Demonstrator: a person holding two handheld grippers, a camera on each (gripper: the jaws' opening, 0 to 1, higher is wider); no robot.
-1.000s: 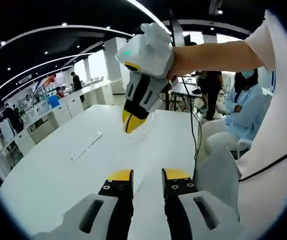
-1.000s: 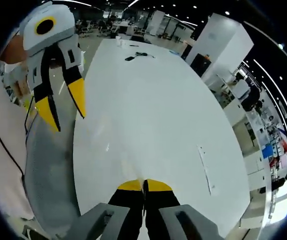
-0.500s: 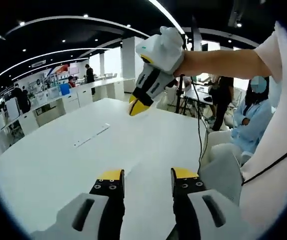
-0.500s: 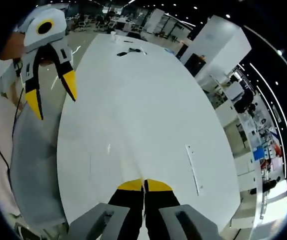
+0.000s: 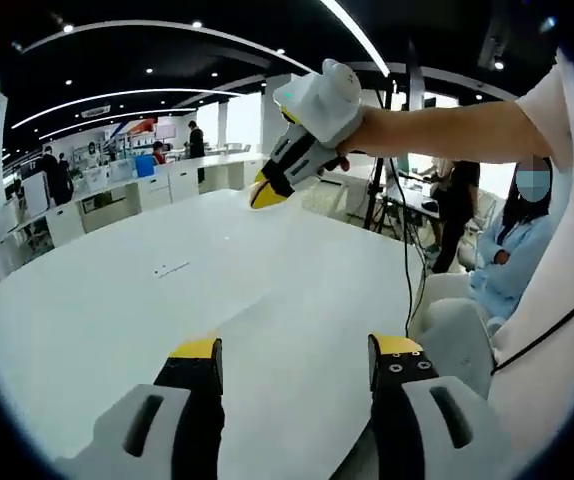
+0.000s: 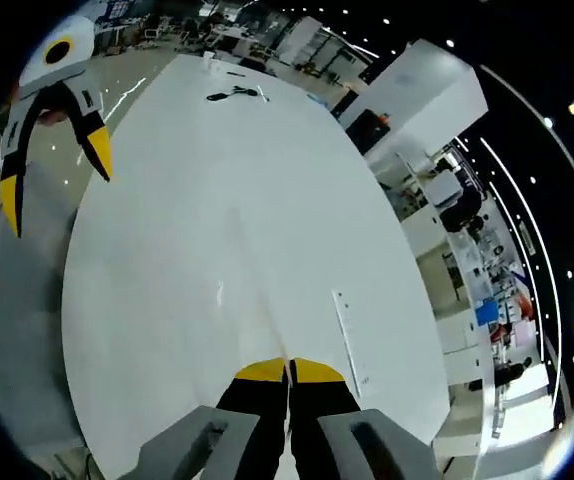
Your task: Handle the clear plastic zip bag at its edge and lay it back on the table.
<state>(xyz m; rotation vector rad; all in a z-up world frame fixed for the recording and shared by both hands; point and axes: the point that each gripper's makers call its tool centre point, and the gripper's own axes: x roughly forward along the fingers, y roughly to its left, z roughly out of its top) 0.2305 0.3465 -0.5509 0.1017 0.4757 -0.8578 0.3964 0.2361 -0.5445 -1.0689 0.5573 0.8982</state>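
Note:
The clear zip bag (image 6: 250, 322) is barely visible: a faint glossy sheet that runs up from my right gripper's (image 6: 288, 366) shut jaws over the white table (image 6: 217, 200). In the left gripper view the right gripper (image 5: 265, 192) hangs in the air above the table, held by a hand, with its yellow tips together and pointing down-left. My left gripper (image 5: 297, 350) stands wide open low over the near table edge with nothing between its jaws. In the right gripper view the left gripper (image 6: 55, 178) shows at the upper left, open.
A thin white strip (image 5: 172, 268) lies flat on the table, also seen as a thin strip (image 6: 348, 338) to the right of my right jaws. Dark cables (image 6: 232, 95) lie at the table's far end. A seated person (image 5: 512, 270) and a black cable (image 5: 407, 250) are beyond the table's right edge.
My left jaws have spread wider. The right gripper has risen and moved farther from the left one, staying shut. Both cameras have shifted.

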